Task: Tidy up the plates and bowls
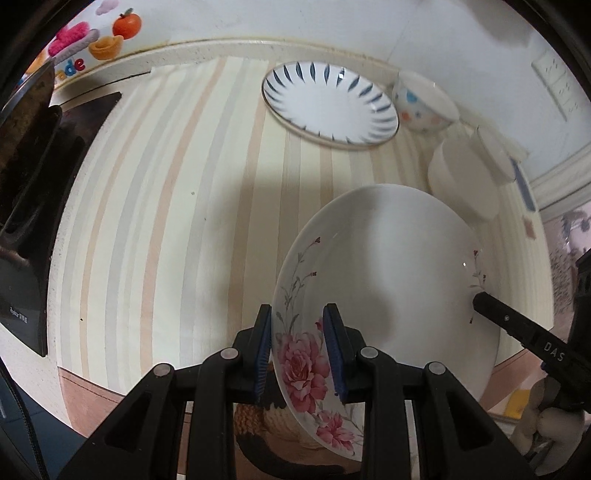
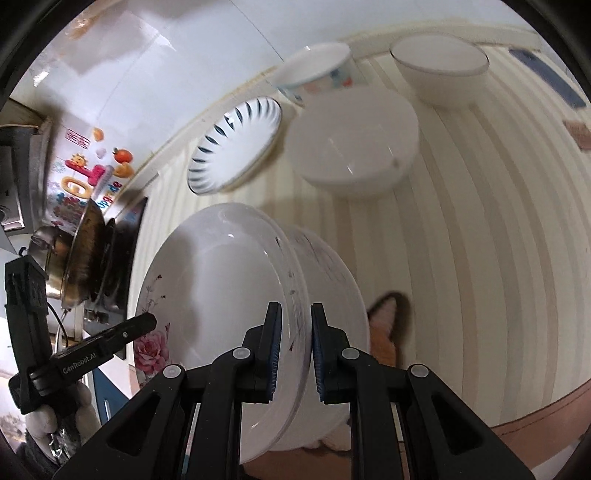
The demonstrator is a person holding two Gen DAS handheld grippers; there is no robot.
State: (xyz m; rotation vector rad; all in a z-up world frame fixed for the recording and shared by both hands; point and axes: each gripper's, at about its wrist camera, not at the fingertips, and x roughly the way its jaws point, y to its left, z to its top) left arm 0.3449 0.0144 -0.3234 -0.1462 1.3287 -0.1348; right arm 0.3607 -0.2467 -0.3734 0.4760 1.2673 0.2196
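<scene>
Left wrist: floral plate (image 1: 388,280) between jaws.

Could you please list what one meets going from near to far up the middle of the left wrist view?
left tool → rose plate → striped cloth → blue-leaf plate → wall.
</scene>
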